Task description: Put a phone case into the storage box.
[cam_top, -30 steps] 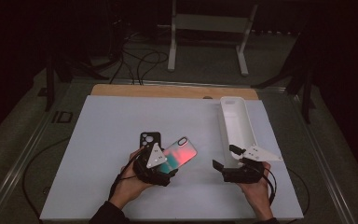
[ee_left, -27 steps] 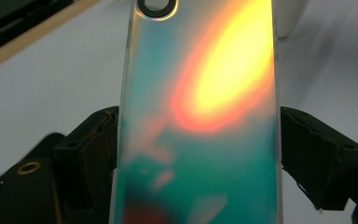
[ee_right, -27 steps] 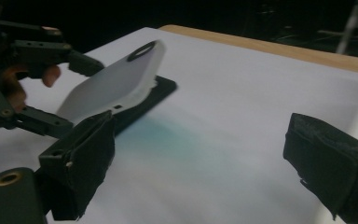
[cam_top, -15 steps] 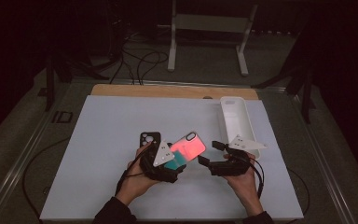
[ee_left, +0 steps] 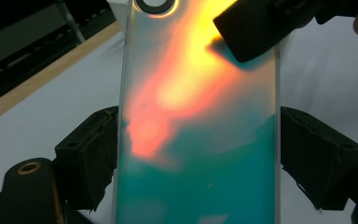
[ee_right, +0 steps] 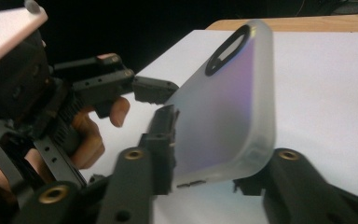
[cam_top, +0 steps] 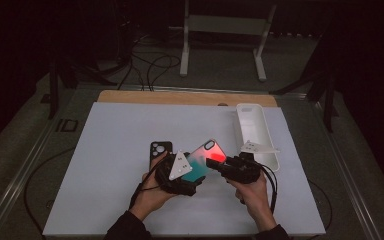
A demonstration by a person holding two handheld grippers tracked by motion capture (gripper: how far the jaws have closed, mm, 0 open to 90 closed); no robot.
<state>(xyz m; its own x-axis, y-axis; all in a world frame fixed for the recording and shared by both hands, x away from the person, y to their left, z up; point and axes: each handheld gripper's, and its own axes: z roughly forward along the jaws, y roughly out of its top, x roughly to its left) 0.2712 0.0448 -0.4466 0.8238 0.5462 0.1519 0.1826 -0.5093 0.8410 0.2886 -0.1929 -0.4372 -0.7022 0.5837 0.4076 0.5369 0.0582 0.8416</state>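
Note:
A translucent phone case [cam_top: 207,155], glowing red at its camera end and teal below, is held tilted above the white mat. My left gripper [cam_top: 198,170] is shut on it, a pad on each long edge [ee_left: 196,158]. My right gripper [cam_top: 214,162] comes in from the right. Its jaws have just been closing, and now they pinch the case [ee_right: 228,116] between them [ee_right: 209,163] near one end. One of its fingers [ee_left: 256,28] lies across the red face. A black phone case [cam_top: 160,148] lies flat on the mat beside the left hand.
A long white tray [cam_top: 252,130] stands at the right side of the white mat [cam_top: 115,150]. A wooden table edge [cam_top: 180,97] runs along the back. Cables and a white stand sit on the dark floor beyond.
The left gripper has lifted and tilted the coloured case. The right gripper has moved left to it, and its jaws have closed from wide open onto the case's end.

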